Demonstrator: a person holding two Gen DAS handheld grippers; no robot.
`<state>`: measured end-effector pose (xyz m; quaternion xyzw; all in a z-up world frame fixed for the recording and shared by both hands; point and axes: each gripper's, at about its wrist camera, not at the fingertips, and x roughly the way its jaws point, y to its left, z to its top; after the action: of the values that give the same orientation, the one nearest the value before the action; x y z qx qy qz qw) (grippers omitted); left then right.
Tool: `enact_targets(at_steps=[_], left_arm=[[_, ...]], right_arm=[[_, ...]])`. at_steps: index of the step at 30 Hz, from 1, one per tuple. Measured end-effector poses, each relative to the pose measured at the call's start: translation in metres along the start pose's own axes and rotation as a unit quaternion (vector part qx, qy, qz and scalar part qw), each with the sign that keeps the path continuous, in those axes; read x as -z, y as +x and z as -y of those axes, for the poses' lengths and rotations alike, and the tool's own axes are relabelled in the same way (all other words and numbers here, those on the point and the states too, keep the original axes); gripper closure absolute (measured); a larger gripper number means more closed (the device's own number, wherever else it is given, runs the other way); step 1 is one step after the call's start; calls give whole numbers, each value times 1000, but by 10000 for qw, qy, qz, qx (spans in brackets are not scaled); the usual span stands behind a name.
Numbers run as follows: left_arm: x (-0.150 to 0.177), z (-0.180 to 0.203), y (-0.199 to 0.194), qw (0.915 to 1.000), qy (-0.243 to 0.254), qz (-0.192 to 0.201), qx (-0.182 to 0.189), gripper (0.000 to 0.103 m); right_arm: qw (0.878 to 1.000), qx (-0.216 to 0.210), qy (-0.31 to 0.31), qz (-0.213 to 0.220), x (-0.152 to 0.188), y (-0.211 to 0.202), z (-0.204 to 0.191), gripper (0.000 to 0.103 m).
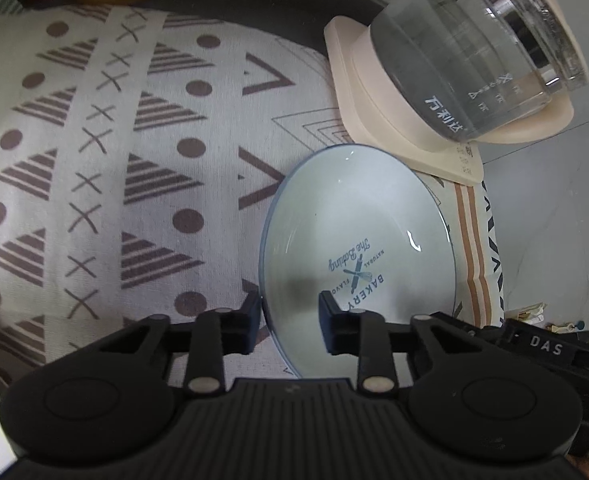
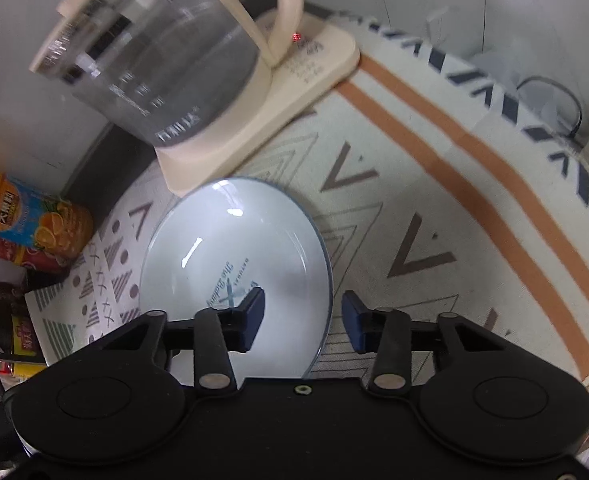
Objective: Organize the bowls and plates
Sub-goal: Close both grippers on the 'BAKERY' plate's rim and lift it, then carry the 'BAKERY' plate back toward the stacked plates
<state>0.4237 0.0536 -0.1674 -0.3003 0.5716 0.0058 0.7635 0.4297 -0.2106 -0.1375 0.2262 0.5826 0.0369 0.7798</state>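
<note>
A pale blue-white plate point(image 1: 358, 224) printed "BAKERY, The Baking" lies on the patterned tablecloth point(image 1: 134, 160). My left gripper point(image 1: 290, 324) is open and straddles the plate's left rim, one finger outside it and one over the plate. The plate also shows in the right wrist view point(image 2: 234, 248). My right gripper point(image 2: 302, 316) is open and straddles the plate's right rim, its left finger over the plate and its right finger above the cloth point(image 2: 414, 220).
A glass kettle point(image 1: 474, 40) on a cream base point(image 1: 374, 92) stands just beyond the plate; it also shows in the right wrist view point(image 2: 154, 60). Drink bottles point(image 2: 34, 220) stand at the left. The table edge point(image 2: 574, 140) curves at right.
</note>
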Motion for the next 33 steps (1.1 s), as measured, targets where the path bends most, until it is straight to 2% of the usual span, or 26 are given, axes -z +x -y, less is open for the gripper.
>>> enact_targets(at_steps=[10, 12, 14, 16, 23, 33], left_arm=[[0, -2, 9, 10000, -74, 42, 26, 80], [0, -2, 9, 10000, -51, 39, -5, 85], [0, -2, 7, 10000, -53, 59, -6, 89], [0, -2, 1, 9999, -28, 149, 59, 90], [-5, 6, -27, 9986, 260, 467, 29, 91], [-3, 0, -72, 9956, 494, 790, 38, 91]], right_arm=[[9983, -135, 367, -434, -6, 23, 16, 79], [9978, -213, 402, -491, -7, 27, 19, 80], [9967, -280, 508, -564, -8, 31, 22, 88], [9964, -301, 546, -568, -8, 32, 23, 90], [9972, -595, 420, -150, -7, 9, 20, 96], [9960, -791, 111, 411, 3, -21, -11, 94]])
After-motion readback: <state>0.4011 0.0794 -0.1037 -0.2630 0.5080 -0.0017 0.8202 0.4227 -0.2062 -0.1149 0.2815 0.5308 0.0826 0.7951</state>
